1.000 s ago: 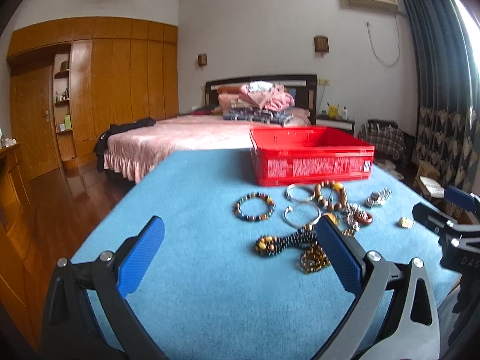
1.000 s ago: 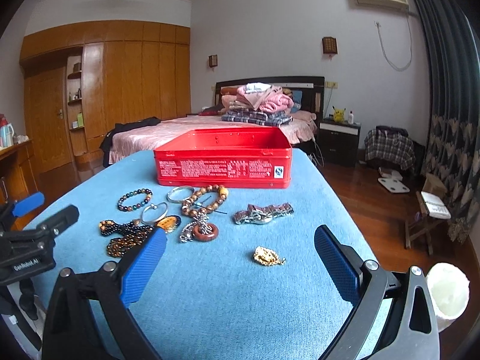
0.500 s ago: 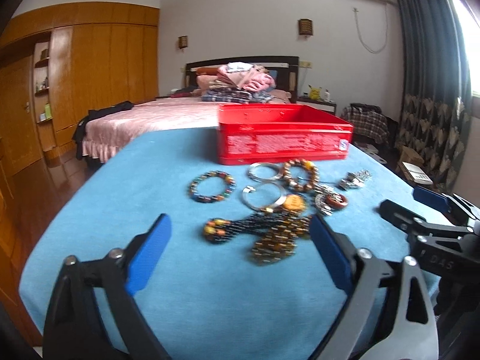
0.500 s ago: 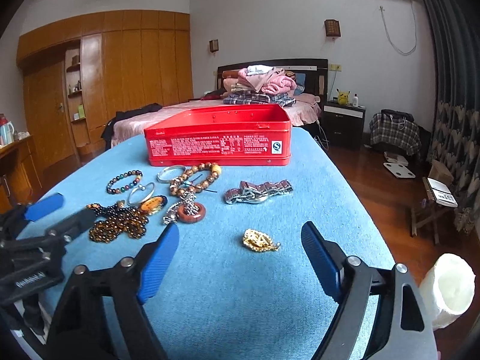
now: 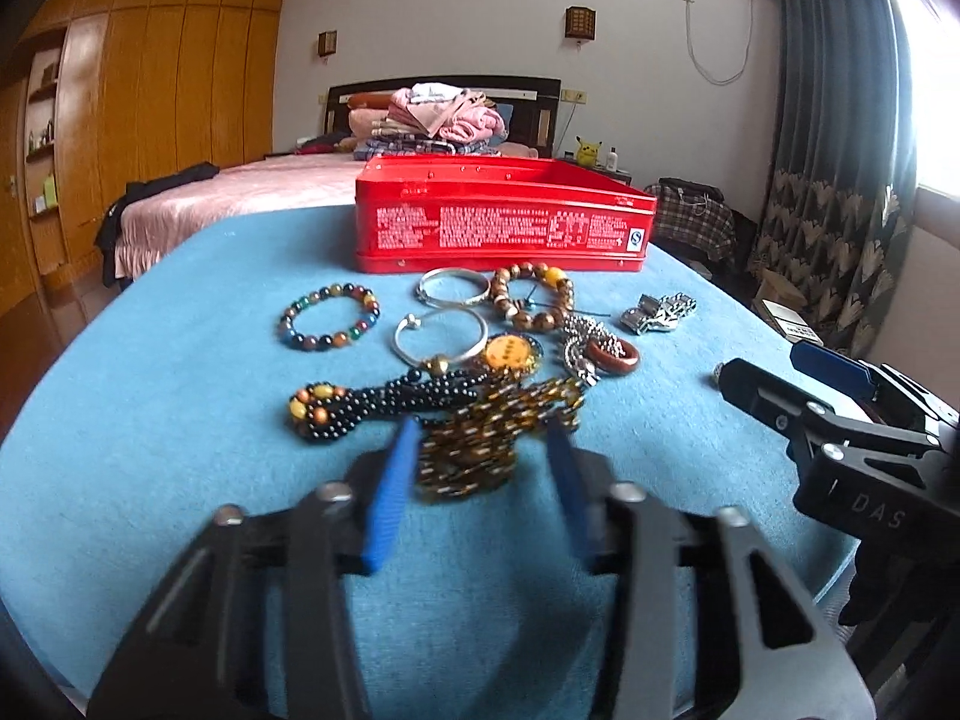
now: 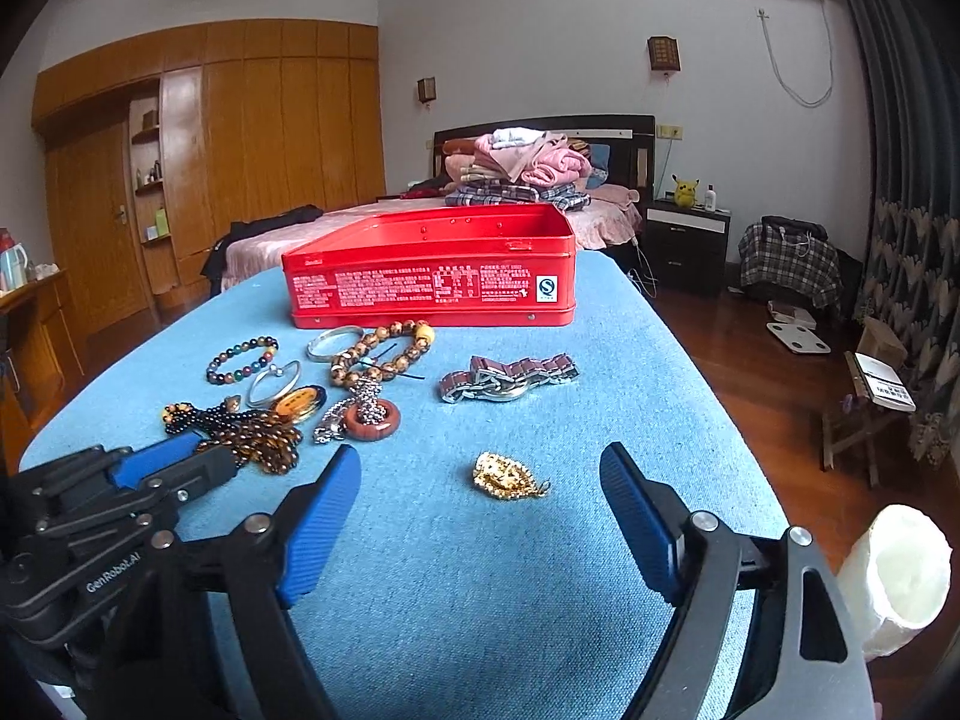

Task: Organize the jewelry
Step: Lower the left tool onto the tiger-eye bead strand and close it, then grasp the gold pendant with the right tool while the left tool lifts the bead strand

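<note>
An open red tin (image 5: 504,228) stands at the back of the blue-covered table (image 5: 180,420). In front of it lie bead bracelets (image 5: 329,317), silver bangles (image 5: 441,333), a black bead necklace (image 5: 372,402) and a heap of brown beads (image 5: 474,456). My left gripper (image 5: 483,429) is low over that brown heap, its jaws closing with the beads between them; no firm pinch shows. My right gripper (image 6: 478,456) stands wide open just short of a small gold pendant (image 6: 507,476), apart from it. A metal watch band (image 6: 507,378) lies further back.
A red ring pendant on a silver chain (image 6: 372,417) lies beside the brown beads. The table's right edge (image 6: 720,420) drops to a wooden floor. A white roll (image 6: 894,576) sits at my right gripper's side. A bed (image 6: 360,222) stands behind the table.
My left gripper moved forward and down to the brown beads and its jaws narrowed sharply around them. My right gripper narrowed slightly and edged towards the gold pendant.
</note>
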### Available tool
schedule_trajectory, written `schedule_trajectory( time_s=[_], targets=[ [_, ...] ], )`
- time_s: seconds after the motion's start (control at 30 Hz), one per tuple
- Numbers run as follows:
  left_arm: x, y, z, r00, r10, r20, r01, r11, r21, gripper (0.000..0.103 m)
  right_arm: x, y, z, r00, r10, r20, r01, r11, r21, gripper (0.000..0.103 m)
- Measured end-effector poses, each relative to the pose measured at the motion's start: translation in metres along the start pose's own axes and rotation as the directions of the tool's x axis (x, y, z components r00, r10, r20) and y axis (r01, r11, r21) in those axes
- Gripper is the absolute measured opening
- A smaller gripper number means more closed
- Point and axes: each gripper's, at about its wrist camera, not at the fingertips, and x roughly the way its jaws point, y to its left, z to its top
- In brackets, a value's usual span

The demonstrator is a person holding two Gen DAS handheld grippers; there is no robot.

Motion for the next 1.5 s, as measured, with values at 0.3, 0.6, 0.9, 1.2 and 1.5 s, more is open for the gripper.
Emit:
schedule_trajectory(
  time_s=[0.3,0.6,0.9,1.2,1.5],
  targets=[
    [-0.008,0.012,0.002,1.000,-0.009,0.002,0.009,0.999,-0.035,0.011,0.000,0.004,0.002,1.000,0.003,-0.002,-0.003,1.000,-0.011,0.081],
    [-0.025,0.039,0.000,0.989,0.147,-0.006,-0.146,0.982,-0.120,0.011,-0.003,0.008,0.003,1.000,0.010,-0.001,-0.010,1.000,-0.015,0.081],
    [-0.020,0.040,0.011,0.996,0.083,0.014,-0.083,0.996,-0.019,0.069,-0.003,0.005,0.002,1.000,0.012,-0.012,-0.012,1.000,-0.004,0.081],
    [-0.009,0.056,0.005,1.000,-0.007,-0.029,0.005,0.998,-0.063,0.054,-0.001,0.006,0.002,1.000,0.009,-0.015,-0.009,1.000,-0.004,0.081],
    [-0.005,0.036,-0.002,0.999,0.049,-0.021,-0.050,0.999,-0.022,0.019,0.000,0.005,0.003,1.000,0.006,-0.012,-0.006,1.000,0.003,0.081]
  ],
)
